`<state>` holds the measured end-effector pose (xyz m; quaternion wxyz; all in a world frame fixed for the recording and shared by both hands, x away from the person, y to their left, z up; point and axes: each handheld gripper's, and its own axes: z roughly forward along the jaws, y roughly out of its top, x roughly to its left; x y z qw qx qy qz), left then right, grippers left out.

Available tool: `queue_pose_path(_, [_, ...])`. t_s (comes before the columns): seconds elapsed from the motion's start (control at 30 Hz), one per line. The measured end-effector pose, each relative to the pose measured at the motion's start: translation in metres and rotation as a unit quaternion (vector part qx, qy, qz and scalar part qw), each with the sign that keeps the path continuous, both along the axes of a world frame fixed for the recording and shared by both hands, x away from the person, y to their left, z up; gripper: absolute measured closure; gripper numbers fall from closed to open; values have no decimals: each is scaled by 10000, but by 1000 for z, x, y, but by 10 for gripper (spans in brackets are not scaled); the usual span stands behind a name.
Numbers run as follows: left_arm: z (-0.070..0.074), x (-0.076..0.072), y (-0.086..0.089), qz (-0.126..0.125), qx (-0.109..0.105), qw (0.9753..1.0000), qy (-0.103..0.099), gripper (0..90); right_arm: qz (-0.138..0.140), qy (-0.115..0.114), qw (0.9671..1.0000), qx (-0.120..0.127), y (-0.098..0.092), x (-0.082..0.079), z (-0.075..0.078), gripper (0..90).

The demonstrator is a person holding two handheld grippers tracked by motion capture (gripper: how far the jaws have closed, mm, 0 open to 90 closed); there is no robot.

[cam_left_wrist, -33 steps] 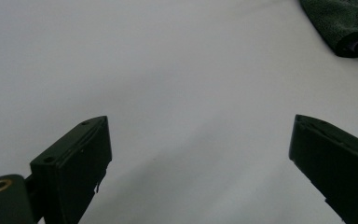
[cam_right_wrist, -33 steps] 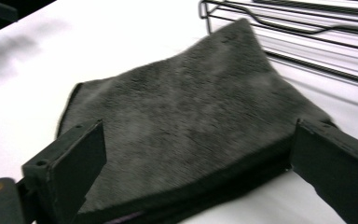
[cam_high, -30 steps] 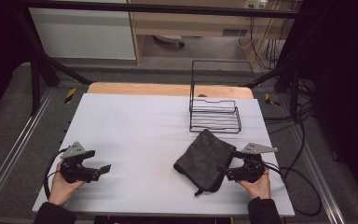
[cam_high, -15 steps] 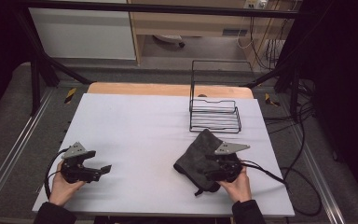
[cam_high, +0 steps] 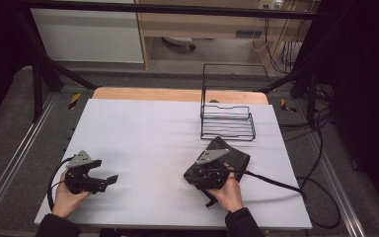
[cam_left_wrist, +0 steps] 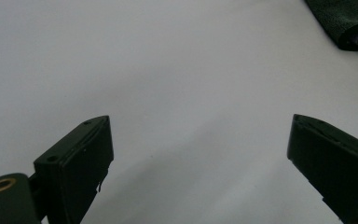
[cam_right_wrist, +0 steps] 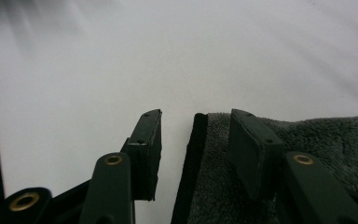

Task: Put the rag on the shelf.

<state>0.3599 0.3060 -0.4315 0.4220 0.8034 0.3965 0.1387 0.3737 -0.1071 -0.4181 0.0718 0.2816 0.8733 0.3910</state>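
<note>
Straddling the towel's (cam_right_wrist: 307,140) left hem, the right gripper (cam_right_wrist: 193,140) stands partly spread, one jaw on the pile, one over bare table (cam_high: 143,133); nothing is pinched yet. The towel lies near-right, just short of the rack (cam_high: 227,121). Next, I judge: clench on the hem. The left gripper (cam_left_wrist: 200,154) gapes, idle, near-left.

A white table (cam_high: 143,133) stands on grey floor (cam_high: 10,148). Beyond its far edge stand a white cabinet (cam_high: 89,34) and a wooden shelf (cam_high: 202,24). The sides are dark.
</note>
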Motion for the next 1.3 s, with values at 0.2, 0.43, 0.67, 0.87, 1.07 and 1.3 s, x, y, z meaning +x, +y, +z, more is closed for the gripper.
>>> queue_pose_path(0.2, [0,0,-1,-9,32,10000,-2,73,89,-92,9987,-490,9,5,-15,654])
queue_pose_path(0.43, [0,0,-1,-14,56,10000,1,74,108,-330,9975,-620,11,7,-21,764])
queue_pose_path(0.67, [0,0,-1,5,61,10000,2,76,45,-550,9973,-482,11,6,-19,838])
queue_pose_path(0.87, [0,0,-1,6,60,10000,-6,77,61,-704,9973,-208,12,4,-10,846])
queue_pose_path(1.07, [0,0,-1,9,55,10000,-7,79,317,-643,9973,170,18,-1,-5,846])
queue_pose_path(1.3, [1,-1,-1,23,51,10000,-13,80,586,-573,9961,335,40,-4,-3,845])
